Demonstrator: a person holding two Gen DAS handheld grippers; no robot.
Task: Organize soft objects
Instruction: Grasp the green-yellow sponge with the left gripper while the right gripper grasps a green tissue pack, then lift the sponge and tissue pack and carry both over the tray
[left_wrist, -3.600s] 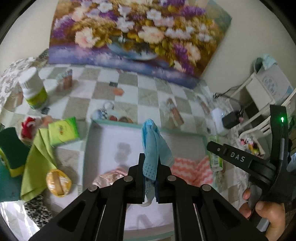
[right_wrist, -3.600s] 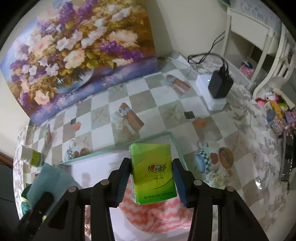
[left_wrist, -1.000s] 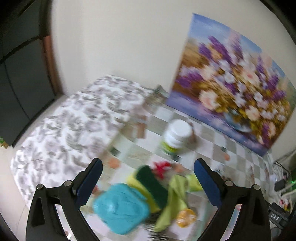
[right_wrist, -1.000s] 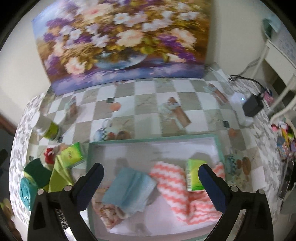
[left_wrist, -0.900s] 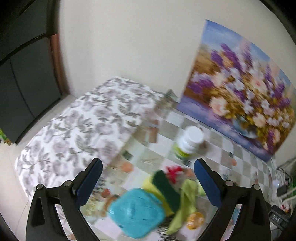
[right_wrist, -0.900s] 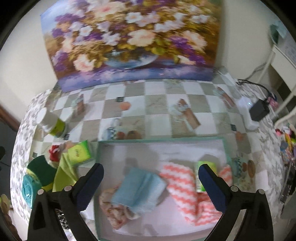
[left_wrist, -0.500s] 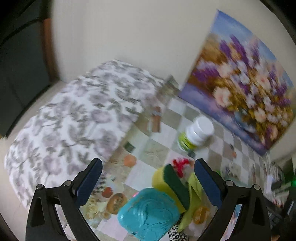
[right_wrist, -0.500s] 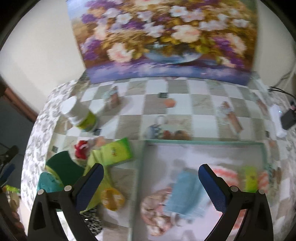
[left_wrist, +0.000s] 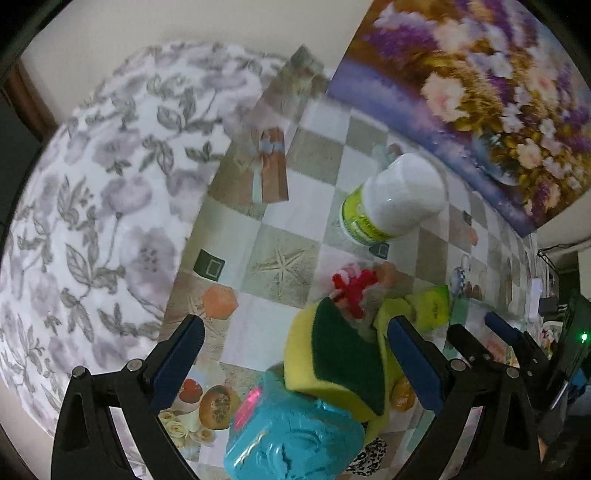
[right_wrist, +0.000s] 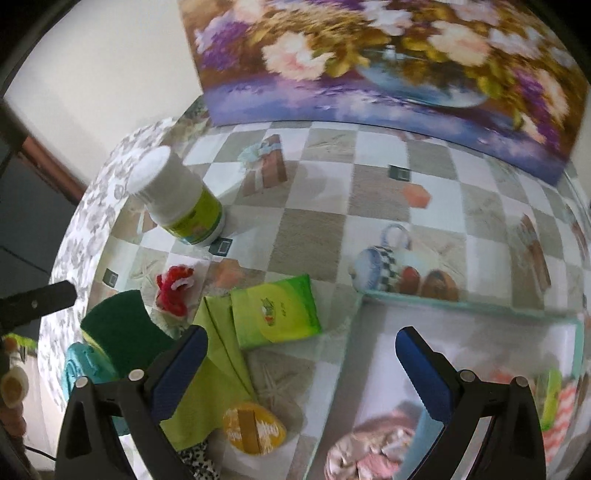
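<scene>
My left gripper (left_wrist: 295, 354) is open above a yellow-and-green sponge (left_wrist: 332, 358) that leans on a teal plastic-wrapped bundle (left_wrist: 291, 443). A red-and-white knitted toy (left_wrist: 351, 288) lies just beyond the sponge. My right gripper (right_wrist: 301, 363) is open over the pile's right side: a green tissue pack (right_wrist: 275, 314), a lime cloth (right_wrist: 214, 373), a yellow round pad (right_wrist: 253, 428) and a leopard-print piece (right_wrist: 197, 461). The teal-rimmed tray (right_wrist: 461, 304) at the right holds a pink floral cloth (right_wrist: 369, 454), a blue cloth (right_wrist: 417, 443) and a coral zigzag towel (right_wrist: 561, 410).
A white bottle with a green label (right_wrist: 177, 199) stands behind the pile on the checkered tablecloth (right_wrist: 314, 236). A flower painting (right_wrist: 388, 55) leans on the wall at the back. The table's left edge drops off under a floral cloth (left_wrist: 92, 192).
Both grippers have let go of the blue cloth and tissue pack into the tray and swung left. The left gripper has lowered toward the sponge; the right one has come over the pile.
</scene>
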